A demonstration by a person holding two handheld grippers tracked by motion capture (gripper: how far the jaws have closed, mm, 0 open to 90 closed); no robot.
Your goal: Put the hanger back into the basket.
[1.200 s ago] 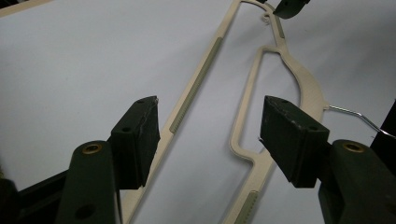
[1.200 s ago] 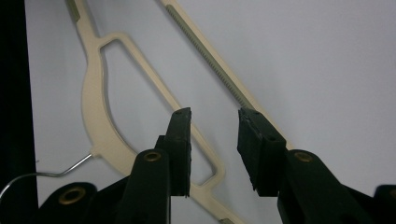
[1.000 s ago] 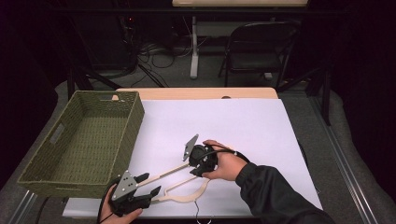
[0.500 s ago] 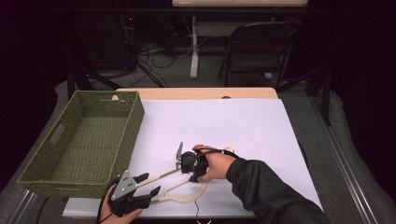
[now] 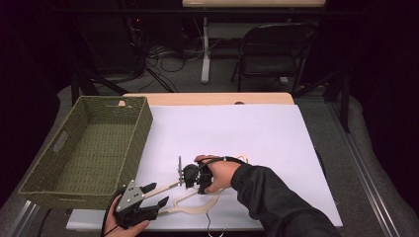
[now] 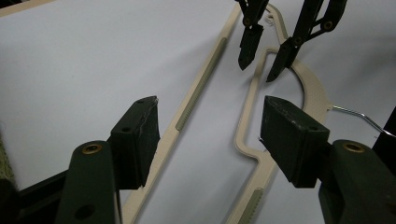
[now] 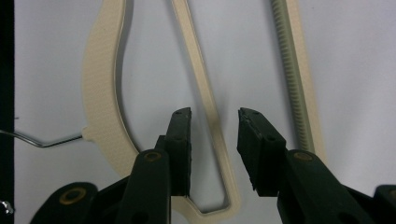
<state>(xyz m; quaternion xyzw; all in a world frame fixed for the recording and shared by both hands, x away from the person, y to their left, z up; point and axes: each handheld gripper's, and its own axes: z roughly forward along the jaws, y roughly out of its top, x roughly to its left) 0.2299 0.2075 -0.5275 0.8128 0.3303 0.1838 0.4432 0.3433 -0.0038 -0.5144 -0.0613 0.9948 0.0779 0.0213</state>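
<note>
A cream plastic hanger (image 5: 200, 209) with a metal hook (image 6: 359, 115) lies flat on the white sheet near the table's front edge. My left gripper (image 5: 158, 194) is at the front left, open, its jaws low on either side of the hanger's ribbed bar (image 6: 194, 100) and thin inner strip. My right gripper (image 5: 190, 178) hovers over the hanger's middle, held by a hand in a dark sleeve. In the right gripper view it (image 7: 214, 116) stands open with the thin inner strip (image 7: 205, 79) running between its jaws, apart from both pads. The hanger's wide arm (image 7: 100, 93) lies to its left.
A green woven basket (image 5: 141, 123) stands at the table's left side, close to the left gripper. The white sheet (image 5: 237, 131) covers most of the tabletop, bare behind the hanger. A black chair (image 5: 276, 49) and cables sit on the floor beyond the table.
My right gripper has moved left and toward the front edge, coming down over the hanger's inner strip. The left gripper and the hanger have stayed put.
</note>
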